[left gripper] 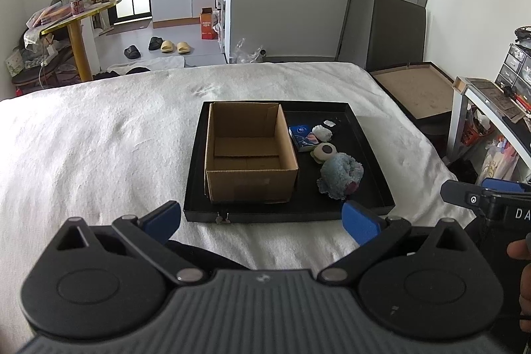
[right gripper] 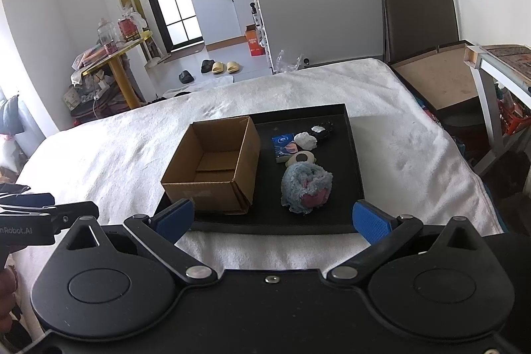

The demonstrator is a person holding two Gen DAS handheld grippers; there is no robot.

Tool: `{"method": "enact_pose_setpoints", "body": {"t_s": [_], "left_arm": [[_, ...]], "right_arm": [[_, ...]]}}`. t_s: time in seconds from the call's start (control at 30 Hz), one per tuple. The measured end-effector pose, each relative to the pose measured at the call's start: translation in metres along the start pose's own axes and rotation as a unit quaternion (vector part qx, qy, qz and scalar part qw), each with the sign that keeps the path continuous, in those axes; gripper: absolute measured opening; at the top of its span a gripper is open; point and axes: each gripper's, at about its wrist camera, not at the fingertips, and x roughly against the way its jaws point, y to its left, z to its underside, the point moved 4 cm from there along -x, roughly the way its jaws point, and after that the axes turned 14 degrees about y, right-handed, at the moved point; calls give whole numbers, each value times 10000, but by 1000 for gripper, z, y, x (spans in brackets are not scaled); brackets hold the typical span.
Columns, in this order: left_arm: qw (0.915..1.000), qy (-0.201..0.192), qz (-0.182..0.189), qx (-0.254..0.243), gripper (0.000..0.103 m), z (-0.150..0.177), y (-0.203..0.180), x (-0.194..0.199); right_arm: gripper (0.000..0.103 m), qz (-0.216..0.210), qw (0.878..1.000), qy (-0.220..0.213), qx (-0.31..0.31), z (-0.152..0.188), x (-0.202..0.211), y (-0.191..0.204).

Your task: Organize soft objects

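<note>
A black tray (left gripper: pixel 371 155) (right gripper: pixel 353 155) lies on the white bed. In its left half stands an open, empty cardboard box (left gripper: pixel 249 151) (right gripper: pixel 212 168). To the box's right lie a fuzzy blue and pink plush (left gripper: pixel 340 176) (right gripper: pixel 305 188), a round beige and green toy with a black spot (left gripper: pixel 323 152) (right gripper: pixel 301 159), a blue packet (left gripper: pixel 302 137) (right gripper: pixel 284 145), a white crumpled lump (left gripper: pixel 322 132) (right gripper: pixel 306 140) and a small dark item (right gripper: pixel 323 130). My left gripper (left gripper: pixel 262 223) is open and empty before the tray's near edge. My right gripper (right gripper: pixel 272 219) is open and empty, likewise short of the tray.
The bed's white cover (left gripper: pixel 99 138) spreads around the tray. A flat brown board (left gripper: pixel 415 88) and a white shelf unit (left gripper: pixel 491 108) stand off the bed's right side. A cluttered yellow table (left gripper: pixel 76 19) and slippers (left gripper: pixel 172 46) are beyond the far edge.
</note>
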Motion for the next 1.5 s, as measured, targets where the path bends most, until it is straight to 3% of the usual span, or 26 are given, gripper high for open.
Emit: {"method": "enact_pose_setpoints", "body": {"t_s": [1.5], "left_arm": [[9999, -1, 4, 102, 103, 0, 3, -5]], "right_arm": [[103, 36, 10000, 16, -47, 2, -4, -6]]}}
